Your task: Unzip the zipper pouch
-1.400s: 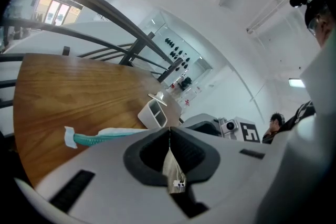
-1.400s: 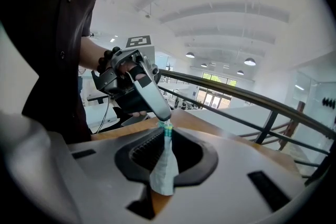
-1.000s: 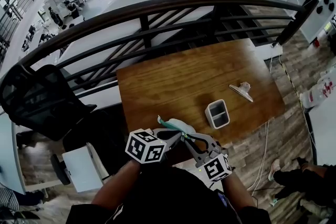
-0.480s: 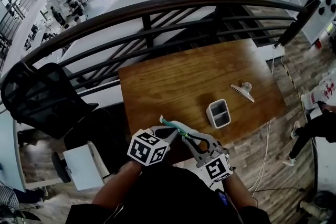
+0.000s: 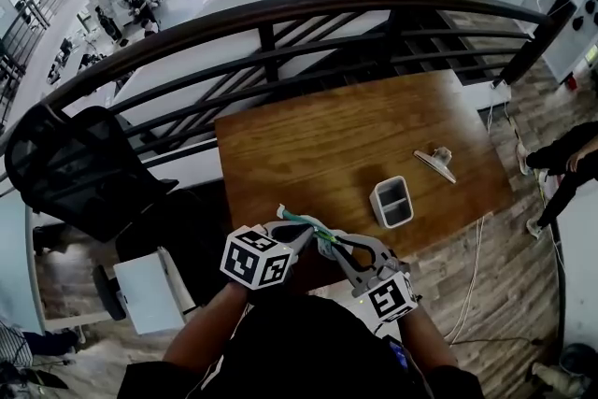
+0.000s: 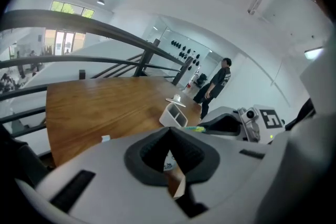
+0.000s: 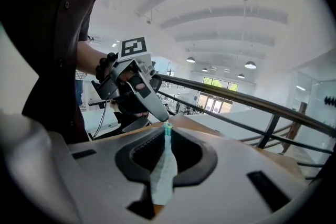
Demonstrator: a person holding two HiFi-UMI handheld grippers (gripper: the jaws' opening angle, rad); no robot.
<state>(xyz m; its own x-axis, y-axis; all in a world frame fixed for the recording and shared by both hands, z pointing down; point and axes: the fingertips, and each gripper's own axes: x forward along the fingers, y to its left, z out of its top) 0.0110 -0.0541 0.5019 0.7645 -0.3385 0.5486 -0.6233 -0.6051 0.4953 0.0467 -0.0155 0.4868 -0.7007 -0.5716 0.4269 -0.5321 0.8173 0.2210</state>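
A pale zipper pouch (image 5: 316, 222) with a teal zipper hangs between my two grippers, over the front edge of the wooden table (image 5: 318, 135). In the right gripper view the pouch (image 7: 164, 170) stands upright between the pads of my right gripper (image 7: 167, 152), which is shut on its fabric, teal zipper end on top. My left gripper (image 7: 164, 115) meets that teal end with its tips together. In the head view the left gripper (image 5: 301, 234) and the right gripper (image 5: 329, 243) nearly touch. The left gripper view shows its jaws (image 6: 170, 152) shut, with only a white sliver visible between them.
A grey two-compartment box (image 5: 391, 202) and a small white clip-like object (image 5: 432, 162) lie on the table's right half. A dark curved railing (image 5: 280, 14) runs behind the table, with a black chair (image 5: 75, 168) at the left. A person (image 5: 561, 163) stands at the right edge.
Both grippers and the pouch have hardly moved, drifting slightly left. The person at the right has walked up along the floor.
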